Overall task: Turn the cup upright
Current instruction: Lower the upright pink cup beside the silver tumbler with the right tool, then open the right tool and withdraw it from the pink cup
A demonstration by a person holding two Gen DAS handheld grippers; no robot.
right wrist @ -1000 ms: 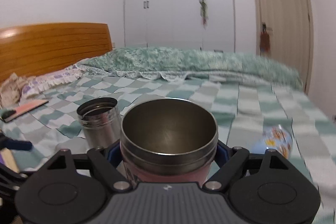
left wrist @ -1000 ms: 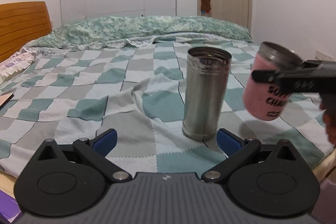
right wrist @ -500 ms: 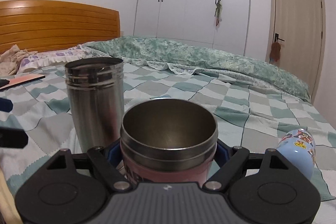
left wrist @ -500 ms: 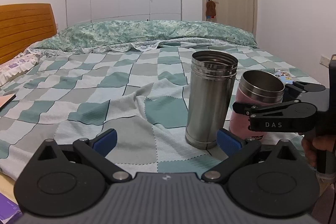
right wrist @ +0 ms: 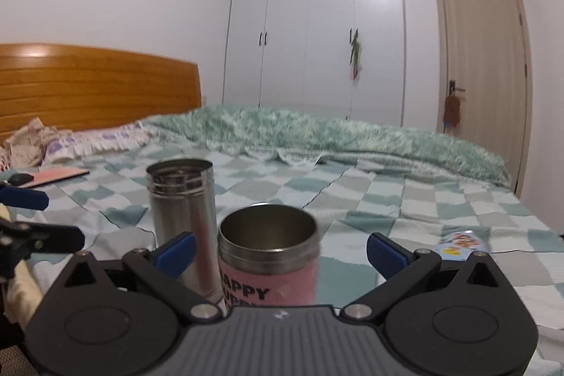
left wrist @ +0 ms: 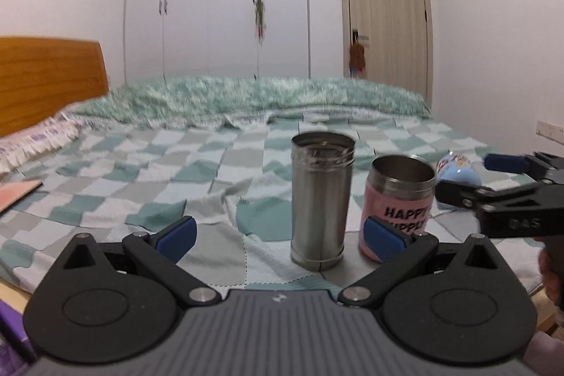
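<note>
The pink cup [left wrist: 398, 199] with a steel rim and black lettering stands upright, mouth up, on the checked bedspread, just right of a taller steel cup [left wrist: 320, 203], also upright. In the right wrist view the pink cup [right wrist: 269, 263] stands between my open fingers, touching neither pad, with the steel cup [right wrist: 185, 221] to its left. My right gripper [right wrist: 280, 252] is open and empty; it also shows in the left wrist view [left wrist: 493, 178] to the right of the pink cup. My left gripper [left wrist: 278, 235] is open and empty, close in front of the steel cup.
A blue printed cup [left wrist: 458, 171] lies on its side further right on the bed [right wrist: 387, 199]. A pink book [right wrist: 58, 177] and a dark object lie at the far left. A rolled green quilt [left wrist: 246, 97], wooden headboard [right wrist: 88, 87] and wardrobe stand behind.
My right gripper set the pink cup down upright beside the steel cup, opened its fingers and let go. Both grippers have drawn back a little and tilted upward.
</note>
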